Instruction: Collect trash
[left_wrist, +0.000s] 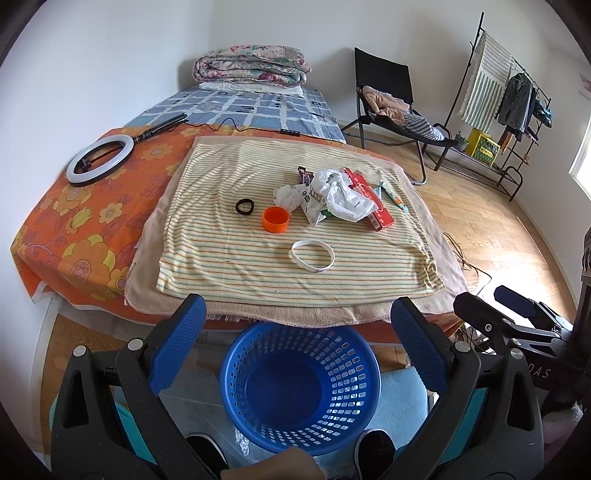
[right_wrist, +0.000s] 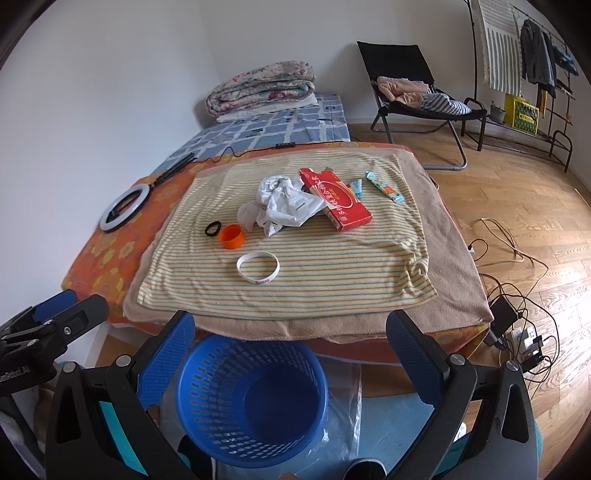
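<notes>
From the left wrist view, the left gripper (left_wrist: 299, 347) has its two blue-padded jaws spread wide apart. It holds nothing and touches nothing. A round blue plastic basket with holes (left_wrist: 300, 387) sits on the floor low down between the jaws, and it has nothing in it. Farther off, on the yellow striped towel (left_wrist: 258, 258) on the bed, lies the trash: a crumpled white plastic bag (left_wrist: 341, 197), a flat red cardboard box (left_wrist: 373, 206) just beside it, a small orange plastic cap (left_wrist: 275, 219), a black hair tie (left_wrist: 245, 206) and a white rubber wristband (left_wrist: 312, 255). All of it is well apart from the jaws. The right gripper's tip (left_wrist: 517, 314) shows at the right edge.

From the right wrist view, the right gripper (right_wrist: 291, 343) is wide open too, with nothing in it. The blue basket (right_wrist: 251, 402) sits between its jaws, nearer the left one. The white bag (right_wrist: 284, 206), red box (right_wrist: 340, 203), orange cap (right_wrist: 232, 236) and wristband (right_wrist: 258, 266) lie on the towel (right_wrist: 332, 266), far ahead of the jaws.
</notes>
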